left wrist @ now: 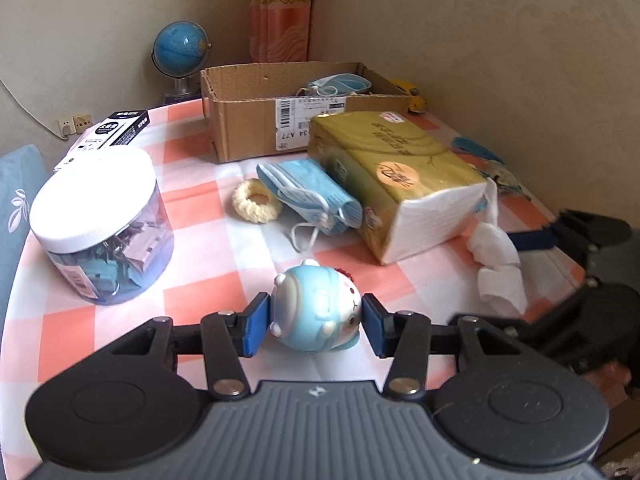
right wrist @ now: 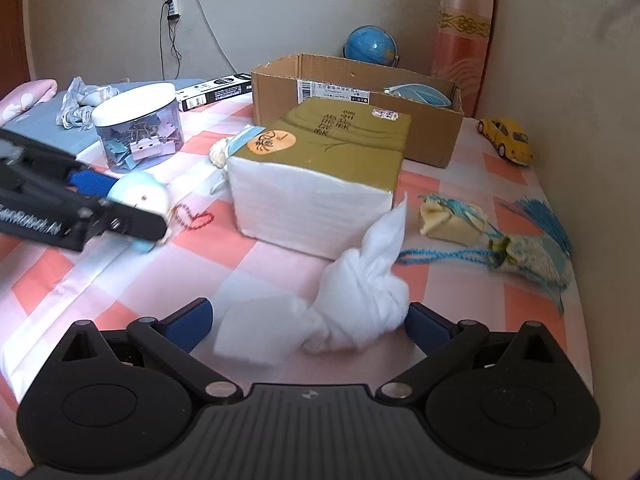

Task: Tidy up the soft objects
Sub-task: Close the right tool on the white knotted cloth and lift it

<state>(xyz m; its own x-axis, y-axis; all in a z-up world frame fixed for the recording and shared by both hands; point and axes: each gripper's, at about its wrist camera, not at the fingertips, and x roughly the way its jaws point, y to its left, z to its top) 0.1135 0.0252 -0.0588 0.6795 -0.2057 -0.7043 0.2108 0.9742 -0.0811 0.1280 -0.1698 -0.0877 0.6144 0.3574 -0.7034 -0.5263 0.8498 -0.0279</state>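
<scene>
A round blue-and-white plush toy [left wrist: 316,312] lies on the checked tablecloth, and my left gripper [left wrist: 316,322] is shut on it, one blue pad pressed to each side. In the right wrist view the same toy [right wrist: 140,192] shows at the left between those fingers. My right gripper [right wrist: 308,324] stands open and wide, with a crumpled white tissue [right wrist: 352,304] lying between its fingers. Further back stands a cardboard box [left wrist: 248,128] with face masks [left wrist: 336,84] inside. A stack of blue face masks [left wrist: 308,192] and a yellow scrunchie [left wrist: 256,200] lie in front of the box.
An opened gold tissue pack [right wrist: 320,168] fills the middle. A jar of binder clips [left wrist: 104,224] stands at the left, with a black carton [left wrist: 116,128] and a globe [left wrist: 182,50] behind it. Tasselled sachets [right wrist: 452,220] and a yellow toy car [right wrist: 506,140] lie at the right. A red cord heart [right wrist: 196,216] trails from the toy.
</scene>
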